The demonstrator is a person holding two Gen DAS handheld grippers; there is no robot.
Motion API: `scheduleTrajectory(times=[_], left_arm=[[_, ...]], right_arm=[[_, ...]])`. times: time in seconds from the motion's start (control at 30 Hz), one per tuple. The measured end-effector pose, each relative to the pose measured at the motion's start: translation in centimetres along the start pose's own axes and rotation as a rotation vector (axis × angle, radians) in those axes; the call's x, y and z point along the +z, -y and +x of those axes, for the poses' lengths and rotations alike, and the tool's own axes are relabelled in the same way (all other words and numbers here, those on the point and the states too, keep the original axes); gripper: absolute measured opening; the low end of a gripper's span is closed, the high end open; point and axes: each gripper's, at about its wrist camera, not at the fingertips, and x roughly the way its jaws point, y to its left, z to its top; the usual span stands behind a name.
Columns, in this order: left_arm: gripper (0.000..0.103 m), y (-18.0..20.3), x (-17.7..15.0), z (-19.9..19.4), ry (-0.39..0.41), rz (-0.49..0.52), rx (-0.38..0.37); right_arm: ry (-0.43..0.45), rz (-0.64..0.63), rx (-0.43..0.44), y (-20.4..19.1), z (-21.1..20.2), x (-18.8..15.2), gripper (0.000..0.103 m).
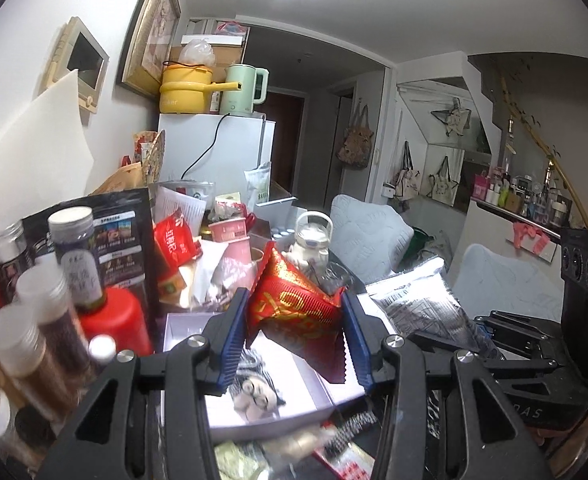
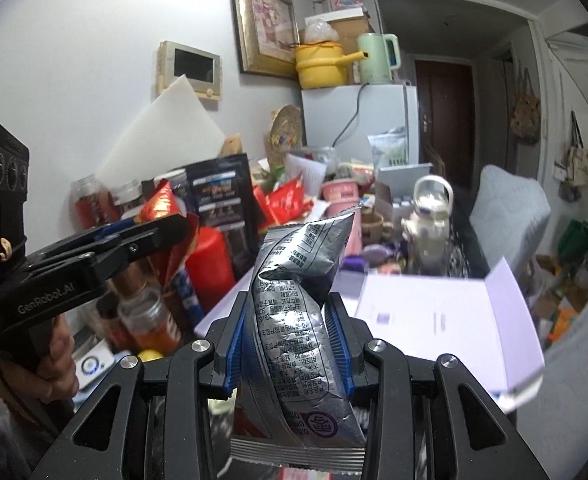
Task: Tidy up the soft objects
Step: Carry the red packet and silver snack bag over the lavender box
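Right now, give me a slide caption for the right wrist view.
Right hand-held gripper clamps a silver snack packet above a cluttered table, an open white box beyond.

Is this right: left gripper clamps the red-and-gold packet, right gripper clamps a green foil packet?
Not quite. The right gripper clamps a silver foil packet, not a green one, as the right wrist view shows. The left gripper does clamp the red-and-gold packet.

I read "GenRobot.AI" on my left gripper [image 2: 166,236]; the yellow pot [image 1: 182,90] shows letters ending "oker"; the silver packet's [image 2: 294,312] print is Korean.
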Motion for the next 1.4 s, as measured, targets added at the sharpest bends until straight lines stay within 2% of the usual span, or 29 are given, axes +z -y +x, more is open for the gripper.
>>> scheduleTrajectory(times=[0.3, 0.53, 0.7, 0.93, 1.0, 1.13, 1.4], left_arm=[[0.045, -3.1, 2.4, 5.1, 0.007, -0.007, 0.048], [0.045, -5.2, 2.3, 8.4, -0.022, -0.036, 0.086], [0.045, -6.7, 1.9, 10.6, -0.072, -0.051, 0.118], [0.045, -7.9, 0.5, 13.9, -0.164, -0.060, 0.167], [0.045, -8.1, 0.0, 14.9, -0.186, -0.052, 0.186], [0.045, -8.6, -1.1, 16.8, -0.238, -0.046, 0.220], [0.045, -9.4, -3.3, 19.7, -0.333, -0.051, 0.230]], right_arm=[[0.022, -0.009, -0.005, 1.8, 5.0, 3.4, 0.037], [-0.004, 0.010, -0.002, 3.1, 9.9, 4.9, 0.037], [-0.034, 0.035, 0.034, 3.6, 12.6, 5.4, 0.037], [-0.082, 0.048, 0.028, 3.9, 16.4, 4.7, 0.037], [-0.111, 0.054, 0.013, 4.3, 17.7, 4.4, 0.037], [-0.138, 0.016, -0.075, 4.4, 19.6, 3.7, 0.037], [-0.212, 0.020, -0.094, 5.3, 22.1, 2.3, 0.037]])
